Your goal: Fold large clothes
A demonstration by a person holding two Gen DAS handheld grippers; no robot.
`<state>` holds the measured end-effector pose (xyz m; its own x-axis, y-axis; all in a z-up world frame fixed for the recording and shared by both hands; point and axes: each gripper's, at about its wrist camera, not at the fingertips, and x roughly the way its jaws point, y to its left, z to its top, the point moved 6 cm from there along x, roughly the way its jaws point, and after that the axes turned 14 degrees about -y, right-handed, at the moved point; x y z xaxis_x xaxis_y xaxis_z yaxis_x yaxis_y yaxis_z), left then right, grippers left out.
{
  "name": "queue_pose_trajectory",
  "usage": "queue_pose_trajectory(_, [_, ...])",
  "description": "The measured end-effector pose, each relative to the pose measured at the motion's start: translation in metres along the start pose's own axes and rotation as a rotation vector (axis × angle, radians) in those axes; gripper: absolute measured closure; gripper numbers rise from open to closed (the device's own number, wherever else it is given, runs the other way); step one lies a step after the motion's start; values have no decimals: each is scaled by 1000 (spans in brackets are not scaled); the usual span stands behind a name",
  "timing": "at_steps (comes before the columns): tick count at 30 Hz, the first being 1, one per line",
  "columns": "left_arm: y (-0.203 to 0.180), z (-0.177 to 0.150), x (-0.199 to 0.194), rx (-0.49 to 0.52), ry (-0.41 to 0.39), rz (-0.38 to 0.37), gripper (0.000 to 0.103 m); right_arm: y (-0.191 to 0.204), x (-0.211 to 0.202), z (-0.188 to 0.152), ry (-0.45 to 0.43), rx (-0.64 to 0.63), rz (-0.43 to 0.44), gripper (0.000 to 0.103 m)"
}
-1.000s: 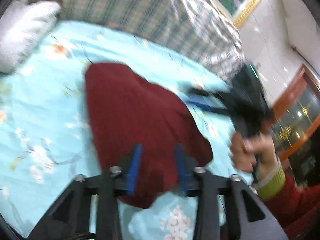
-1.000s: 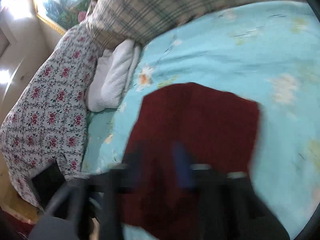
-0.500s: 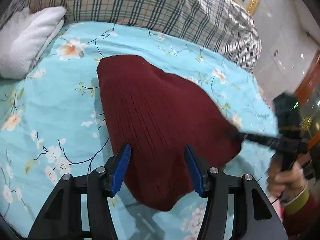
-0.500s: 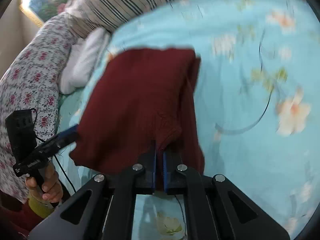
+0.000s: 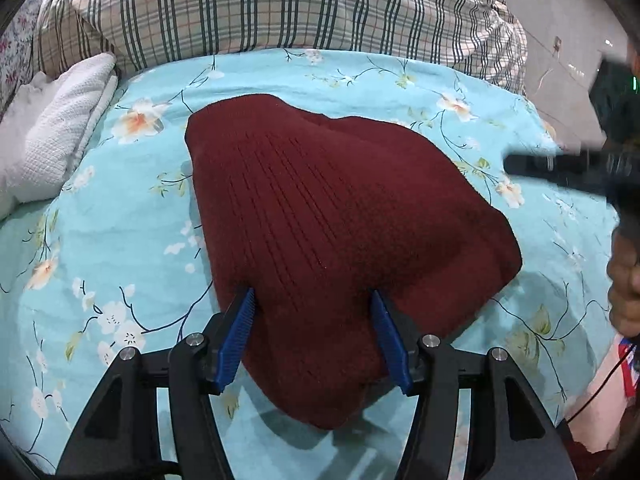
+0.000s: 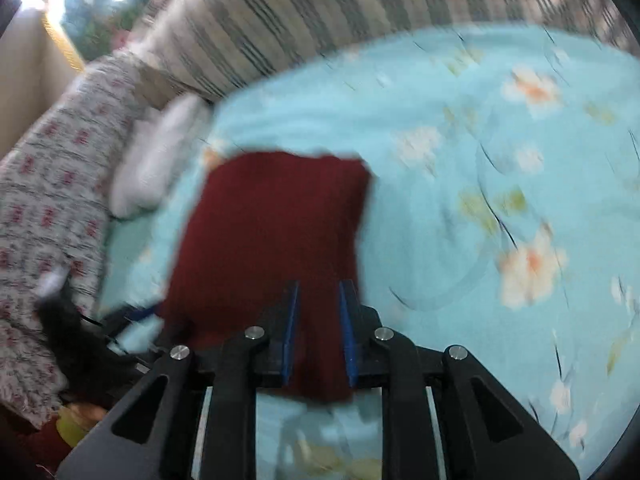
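Observation:
A dark red knitted sweater [image 5: 340, 220] lies folded into a compact bundle on the light blue floral bedsheet [image 5: 100, 260]. My left gripper [image 5: 314, 336] is open, its blue pads over the sweater's near edge, gripping nothing. The right gripper shows in the left wrist view as a blurred dark shape [image 5: 568, 168] at the right, off the sweater. In the blurred right wrist view the sweater [image 6: 272, 240] lies ahead, and my right gripper [image 6: 316, 328] is open over its near edge with a gap between the pads. The left gripper [image 6: 120, 320] shows at the left.
A plaid quilt [image 5: 280, 8] is piled along the far side of the bed. A white folded towel [image 5: 52, 132] lies at the left. A floral quilt [image 6: 44, 216] hangs at the left in the right wrist view. A hand [image 5: 626, 280] holds the right gripper.
My right gripper was shut on the sweater's edge half a second ago; it has let go, opened and pulled back. The left gripper stays open over the near edge.

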<state>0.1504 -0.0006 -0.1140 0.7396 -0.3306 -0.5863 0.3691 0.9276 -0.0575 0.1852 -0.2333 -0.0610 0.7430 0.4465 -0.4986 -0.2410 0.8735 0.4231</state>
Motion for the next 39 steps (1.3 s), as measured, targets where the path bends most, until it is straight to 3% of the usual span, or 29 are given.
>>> queue_pose_trajectory(2, [-2,0,1,5,-1,14,45,18,13,6,3,-22,53,82])
queue_pose_trajectory(4, [-3,-1,1,-4,-8,25,45,23,41,2,39,-48,45,82])
queue_pose_trajectory(7, [-6,-4,4,0,-16,31,44,3,83,-17,138,-2,-8,89])
queue_pose_trajectory(8, [-10,-5,7,16,-17,43,44,-6,92,-22,137,29,11,89])
queue_pose_trajectory(11, [-13,-8,12,21,-20,66,43,-13,94,-22,118,77,37,91])
queue_pose_trajectory(15, [-11,-8,14,21,-22,71,43,-7,94,-24,104,46,15,91])
queue_pose_trajectory(21, [-4,0,-1,-10,-6,21,42,-10,79,-19,118,103,29,91])
queue_pose_trajectory(29, [13,11,-40,-192,-17,-102,43,4,22,-23,88,68,27,87])
queue_pose_trajectory(36, [7,16,-67,-211,-27,-96,37,22,-18,-37,87,33,37,86])
queue_pose_trajectory(39, [0,9,-75,-193,-10,-79,32,26,-33,-48,94,25,34,75])
